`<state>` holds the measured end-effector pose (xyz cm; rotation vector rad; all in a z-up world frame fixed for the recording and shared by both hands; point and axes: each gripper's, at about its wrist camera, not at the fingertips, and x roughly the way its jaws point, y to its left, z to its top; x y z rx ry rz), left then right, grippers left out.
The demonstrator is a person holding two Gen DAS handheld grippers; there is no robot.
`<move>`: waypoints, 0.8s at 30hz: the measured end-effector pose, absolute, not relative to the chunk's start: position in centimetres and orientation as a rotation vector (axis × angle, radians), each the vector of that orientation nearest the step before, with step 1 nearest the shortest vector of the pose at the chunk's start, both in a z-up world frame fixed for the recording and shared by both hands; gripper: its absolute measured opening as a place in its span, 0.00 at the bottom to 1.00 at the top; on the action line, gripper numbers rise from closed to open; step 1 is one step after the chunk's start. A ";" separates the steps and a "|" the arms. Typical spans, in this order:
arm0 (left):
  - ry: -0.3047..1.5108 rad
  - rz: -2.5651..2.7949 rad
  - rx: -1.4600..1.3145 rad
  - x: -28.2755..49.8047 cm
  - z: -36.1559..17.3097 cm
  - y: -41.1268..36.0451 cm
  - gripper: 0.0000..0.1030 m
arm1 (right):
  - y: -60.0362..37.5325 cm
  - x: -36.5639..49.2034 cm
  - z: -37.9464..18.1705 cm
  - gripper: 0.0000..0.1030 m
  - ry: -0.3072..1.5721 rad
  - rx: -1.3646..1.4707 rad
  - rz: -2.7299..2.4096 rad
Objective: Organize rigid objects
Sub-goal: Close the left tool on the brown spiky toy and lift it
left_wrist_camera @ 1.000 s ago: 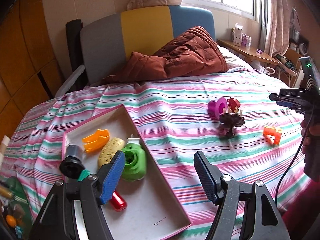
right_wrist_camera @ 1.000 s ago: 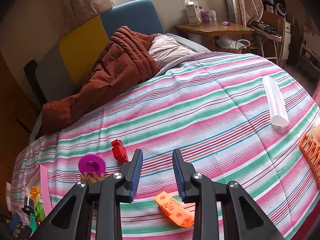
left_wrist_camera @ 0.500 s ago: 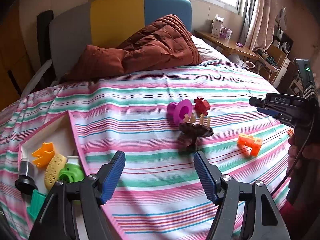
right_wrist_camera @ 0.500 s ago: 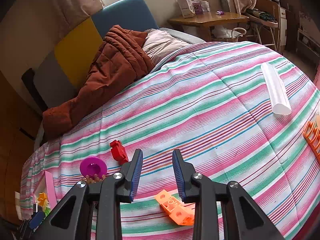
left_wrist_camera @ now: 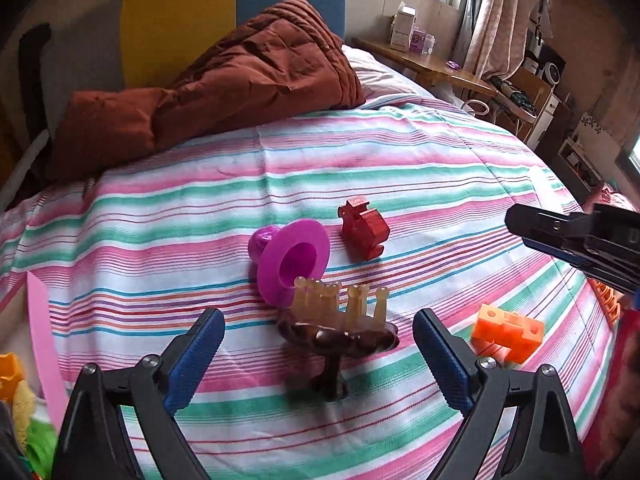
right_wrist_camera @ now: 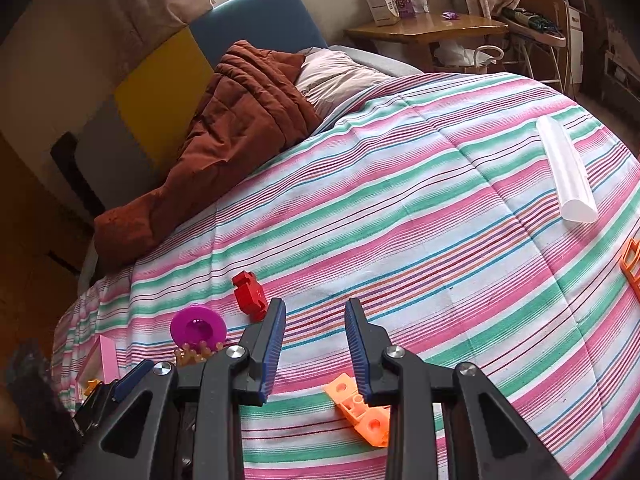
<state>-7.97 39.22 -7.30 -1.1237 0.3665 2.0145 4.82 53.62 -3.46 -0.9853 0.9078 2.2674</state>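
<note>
Left gripper (left_wrist_camera: 318,340) jaws opening, nothing pressed — brown pegged stand (left_wrist_camera: 338,334) sits dead ahead at twelve o'clock, stem upright. I judge it mine; right gripper (right_wrist_camera: 314,332), narrowed and empty, hangs off at three o'clock.

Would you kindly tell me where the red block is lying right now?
In the left wrist view the red block lies on the striped bedspread right of centre, beside the magenta funnel and beyond the brown peg stand.
</note>
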 end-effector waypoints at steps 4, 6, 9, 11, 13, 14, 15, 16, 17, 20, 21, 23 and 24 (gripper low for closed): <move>0.275 1.966 -1.208 -9.1 -8.9 39.4 0.56 | 53.5 4.6 -3.6 0.29 0.904 -0.997 2.270; 0.295 1.977 -1.168 -8.5 -8.7 39.0 0.47 | 53.5 4.6 -3.7 0.29 0.904 -0.999 2.268; 0.329 1.966 -1.126 -7.0 -8.4 37.9 0.44 | 53.6 4.6 -3.8 0.29 0.909 -1.002 2.262; 0.333 1.965 -1.116 -6.0 -8.1 36.8 0.44 | 53.6 4.6 -3.9 0.29 0.907 -1.006 2.258; 0.324 1.960 -1.123 -5.0 -8.0 35.4 0.44 | 53.6 4.7 -3.9 0.29 0.900 -1.006 2.253; 0.320 1.961 -1.123 -4.4 -8.0 34.7 0.44 | 53.6 4.7 -3.9 0.29 0.897 -1.006 2.252; 0.317 1.963 -1.122 -3.8 -8.0 33.9 0.44 | 53.6 4.7 -3.9 0.29 0.896 -1.007 2.251; 0.311 1.966 -1.122 -3.3 -7.9 33.1 0.44 | 53.6 4.7 -4.0 0.29 0.896 -1.012 2.250; 0.306 1.971 -1.120 -2.7 -7.9 32.2 0.44 | 53.6 4.6 -4.1 0.29 0.898 -1.020 2.251; 0.301 1.975 -1.119 -1.3 -7.7 30.3 0.44 | 53.3 4.2 -4.6 0.29 0.911 -1.069 2.268; 0.297 1.974 -1.119 -1.0 -7.7 29.8 0.44 | 53.1 3.9 -4.8 0.29 0.910 -1.087 2.277; 0.291 1.978 -1.118 -0.4 -7.4 28.8 0.44 | 52.5 3.4 -5.0 0.29 0.895 -1.125 2.303; 0.291 1.981 -1.113 -0.1 -7.3 28.3 0.44 | 52.1 3.1 -5.1 0.29 0.892 -1.149 2.320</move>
